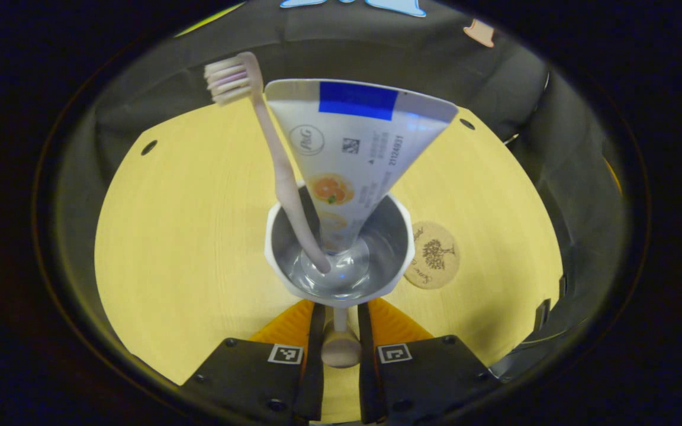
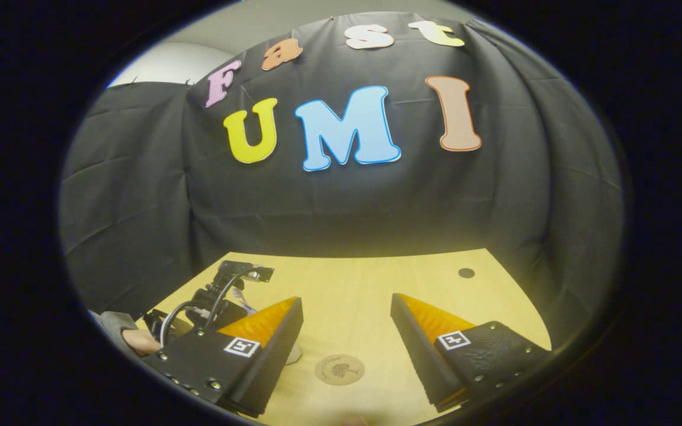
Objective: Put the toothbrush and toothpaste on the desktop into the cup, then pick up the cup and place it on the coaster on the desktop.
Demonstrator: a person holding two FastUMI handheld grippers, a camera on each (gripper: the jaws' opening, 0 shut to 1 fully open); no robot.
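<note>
In the left gripper view a white cup (image 1: 400, 220) with a shiny inside stands straight ahead of my fingers. A pink toothbrush (image 1: 282, 171) leans in it, bristles up, beside a white toothpaste tube (image 1: 359, 142) standing cap down. My left gripper (image 1: 341, 310) is shut on the cup's handle (image 1: 340, 346). A round cork coaster (image 1: 434, 255) lies on the yellow desktop (image 1: 187, 236), just right of the cup. In the right gripper view my right gripper (image 2: 346, 310) hangs open over the desktop with nothing between its fingers, and the coaster (image 2: 339, 368) lies below it.
The left gripper's body (image 2: 222, 296) and the hand (image 2: 137, 341) holding it sit at the lower left of the right gripper view. The desktop has small dark holes (image 1: 148, 147) near its far corners. Black cloth walls close off the back and sides.
</note>
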